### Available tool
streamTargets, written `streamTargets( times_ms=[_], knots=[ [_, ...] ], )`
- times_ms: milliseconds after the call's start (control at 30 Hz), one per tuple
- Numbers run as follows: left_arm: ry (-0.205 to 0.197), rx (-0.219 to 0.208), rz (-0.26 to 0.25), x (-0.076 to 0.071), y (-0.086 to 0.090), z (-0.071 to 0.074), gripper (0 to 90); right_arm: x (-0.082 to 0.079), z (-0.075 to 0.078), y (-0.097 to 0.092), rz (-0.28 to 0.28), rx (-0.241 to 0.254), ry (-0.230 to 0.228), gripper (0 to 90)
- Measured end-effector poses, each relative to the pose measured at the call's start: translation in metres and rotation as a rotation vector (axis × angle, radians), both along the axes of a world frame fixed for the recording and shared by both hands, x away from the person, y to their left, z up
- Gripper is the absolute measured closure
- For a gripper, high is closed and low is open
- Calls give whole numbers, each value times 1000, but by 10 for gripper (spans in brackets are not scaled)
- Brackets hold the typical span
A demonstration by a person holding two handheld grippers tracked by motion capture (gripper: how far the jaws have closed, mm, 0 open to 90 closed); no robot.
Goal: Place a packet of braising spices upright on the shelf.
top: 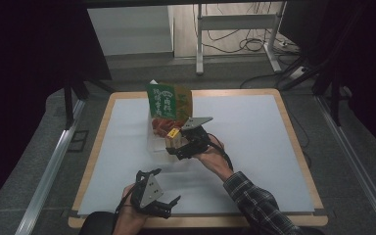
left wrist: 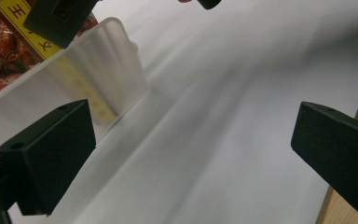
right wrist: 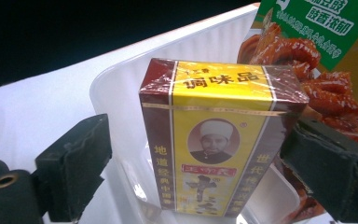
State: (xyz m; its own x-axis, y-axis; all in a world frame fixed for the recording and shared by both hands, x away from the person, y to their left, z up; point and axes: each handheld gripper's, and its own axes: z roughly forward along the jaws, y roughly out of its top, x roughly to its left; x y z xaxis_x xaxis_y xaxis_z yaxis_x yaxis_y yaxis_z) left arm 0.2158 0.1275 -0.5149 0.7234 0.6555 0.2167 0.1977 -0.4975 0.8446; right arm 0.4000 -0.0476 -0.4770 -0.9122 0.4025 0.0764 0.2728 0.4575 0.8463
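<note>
The yellow box (right wrist: pixel 219 135) stands upright inside the clear tub (right wrist: pixel 121 93), which sits near the middle of the table (top: pixel 254 147). Just behind the box in the tub leans a green-and-red bag (top: pixel 167 105). The right gripper (top: pixel 178 144) straddles the box: its jaws stand released, the left one clear of the box, the right one at its edge with no squeeze visible. The left gripper (top: pixel 169 203) hangs spread wide over bare table, well short of the tub, holding nothing.
</note>
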Motion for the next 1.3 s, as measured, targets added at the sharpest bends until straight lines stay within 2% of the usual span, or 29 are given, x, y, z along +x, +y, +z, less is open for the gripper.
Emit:
streamTargets(
  times_ms=[467, 933, 1300],
  knots=[
    [9, -9, 8, 1, 1, -1, 0, -4, 13, -9, 11, -26, -11, 61],
    [5, -9, 12, 2, 2, 0, 0, -10, 13, -20, 21, -67, -18, 46],
    [8, -4, 11, 1, 2, -1, 0, -15, 17, -31, 9, -76, -34, 43]
  ],
)
